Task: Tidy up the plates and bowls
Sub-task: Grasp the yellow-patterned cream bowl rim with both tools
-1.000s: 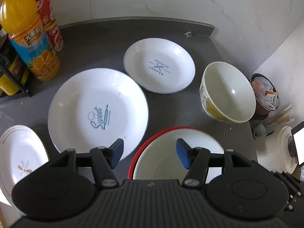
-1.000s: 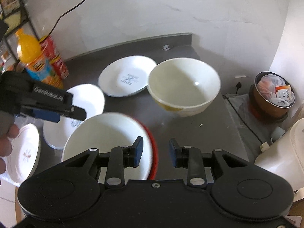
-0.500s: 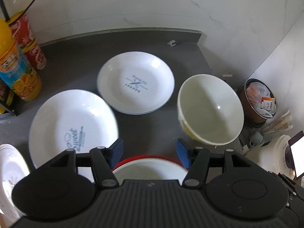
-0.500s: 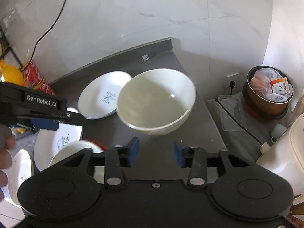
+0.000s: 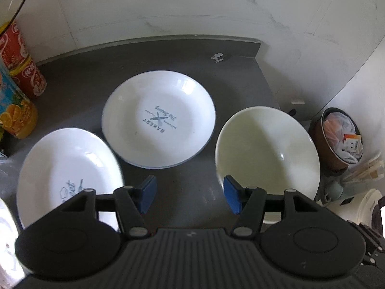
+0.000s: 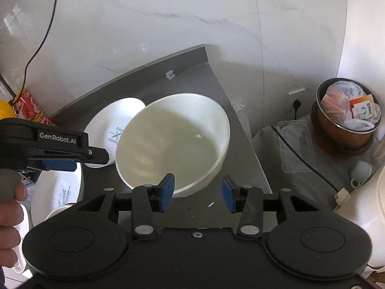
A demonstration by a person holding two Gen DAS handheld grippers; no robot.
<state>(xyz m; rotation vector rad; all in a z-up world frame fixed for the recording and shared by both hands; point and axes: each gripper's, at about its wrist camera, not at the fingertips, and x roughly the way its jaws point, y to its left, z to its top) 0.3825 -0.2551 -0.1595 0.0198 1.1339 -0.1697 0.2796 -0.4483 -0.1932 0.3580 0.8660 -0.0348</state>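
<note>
Standing near the right edge of the grey countertop (image 5: 72, 91), the cream bowl (image 5: 267, 151) is seen beside the bakery plate (image 5: 158, 120). Both the left gripper (image 5: 190, 195) and the right gripper (image 6: 197, 190) are held wide apart, empty.

Orange juice bottle (image 5: 14, 110) beside red can (image 5: 21, 65), brown bin (image 6: 346, 125) of rubbish, black cable (image 6: 41, 38) on wall
</note>
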